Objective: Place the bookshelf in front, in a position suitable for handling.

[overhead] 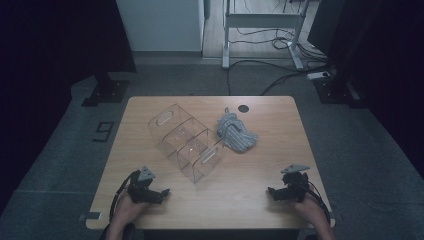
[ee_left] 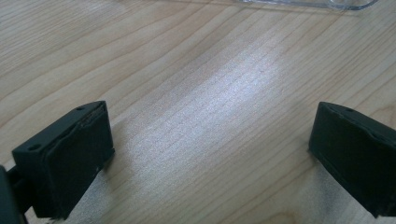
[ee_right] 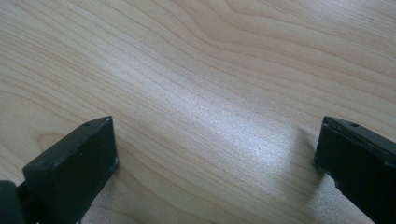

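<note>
A clear plastic organiser box (overhead: 186,141) with several compartments lies at an angle in the middle of the wooden table (overhead: 260,175). A bundle of grey knitted cloth (overhead: 235,132) rests just right of it. My left gripper (overhead: 159,194) sits low at the near left of the table, open, with bare wood between its jaws (ee_left: 210,154); a clear edge of the box (ee_left: 308,3) shows at the top of its view. At the near right my right gripper (overhead: 272,192) is open as well, its jaws wide apart over bare wood (ee_right: 215,158).
A round black cable hole (overhead: 243,108) sits at the table's far edge. Beyond the table are grey carpet, a white desk frame (overhead: 262,30) with cables, and black stands at both sides. A black number marker (overhead: 102,131) lies on the floor at the left.
</note>
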A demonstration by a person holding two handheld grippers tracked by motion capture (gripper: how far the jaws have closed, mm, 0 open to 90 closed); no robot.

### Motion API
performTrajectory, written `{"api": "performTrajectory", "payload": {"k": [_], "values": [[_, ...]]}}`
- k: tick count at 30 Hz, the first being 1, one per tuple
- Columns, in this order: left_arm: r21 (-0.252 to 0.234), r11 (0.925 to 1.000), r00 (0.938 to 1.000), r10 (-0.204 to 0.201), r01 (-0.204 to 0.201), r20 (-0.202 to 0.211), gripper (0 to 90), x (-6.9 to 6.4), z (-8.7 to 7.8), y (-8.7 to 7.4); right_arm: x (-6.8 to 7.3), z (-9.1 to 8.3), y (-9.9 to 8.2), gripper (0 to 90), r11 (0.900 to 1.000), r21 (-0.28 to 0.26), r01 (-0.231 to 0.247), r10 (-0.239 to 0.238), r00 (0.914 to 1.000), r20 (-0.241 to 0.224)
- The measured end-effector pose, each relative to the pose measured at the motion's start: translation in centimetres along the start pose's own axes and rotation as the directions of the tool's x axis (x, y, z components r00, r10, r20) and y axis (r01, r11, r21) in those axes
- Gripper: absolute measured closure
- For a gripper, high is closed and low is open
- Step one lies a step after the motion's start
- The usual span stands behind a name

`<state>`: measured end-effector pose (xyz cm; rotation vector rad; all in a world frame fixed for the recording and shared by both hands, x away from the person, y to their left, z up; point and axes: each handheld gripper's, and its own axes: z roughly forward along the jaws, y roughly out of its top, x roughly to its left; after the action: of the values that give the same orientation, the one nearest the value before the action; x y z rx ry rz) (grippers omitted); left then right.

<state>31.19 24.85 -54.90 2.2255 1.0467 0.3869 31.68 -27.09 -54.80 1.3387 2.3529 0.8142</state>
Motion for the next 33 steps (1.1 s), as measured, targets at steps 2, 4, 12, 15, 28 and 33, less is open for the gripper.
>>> {"api": "performTrajectory", "payload": {"k": [2, 4, 12, 15, 28, 33], "values": [[0.0, 1.0, 1.0, 0.0, 0.0, 0.0, 0.0, 0.0, 0.0, 0.0, 0.0, 0.0, -0.02, 0.0, 1.0, -0.002, 0.0, 0.0, 1.0, 0.0], [0.0, 1.0, 1.0, 0.0, 0.0, 0.0, 0.0, 0.01, 0.0, 0.0, 0.01, 0.0, -0.01, 0.0, 1.0, -0.001, 0.0, 0.0, 1.0, 0.001], [0.0, 1.0, 1.0, 0.0, 0.0, 0.001, 0.0, 0.01, 0.02, 0.02, 0.13, 0.08, 0.0, 0.0, 0.9999, -0.009, -0.007, 0.007, 1.0, 0.007], [-0.001, 1.0, 1.0, 0.0, 0.0, 0.001, 0.0, 0.02, 0.03, 0.02, 0.16, 0.09, 0.02, 0.0, 0.9999, -0.009, -0.01, 0.01, 0.9999, 0.01], [-0.002, 1.0, 1.0, 0.0, 0.0, -0.002, 0.0, 0.04, 0.07, 0.07, 0.18, 0.1, 0.65, 0.0, 0.9989, 0.046, -0.005, 0.005, 1.0, 0.002], [-0.002, 1.0, 1.0, 0.0, 0.0, -0.002, 0.0, 0.04, 0.07, 0.07, 0.22, -0.05, 0.86, 3.3, 0.9983, 0.058, 0.007, -0.006, 0.9999, -0.01]]}}
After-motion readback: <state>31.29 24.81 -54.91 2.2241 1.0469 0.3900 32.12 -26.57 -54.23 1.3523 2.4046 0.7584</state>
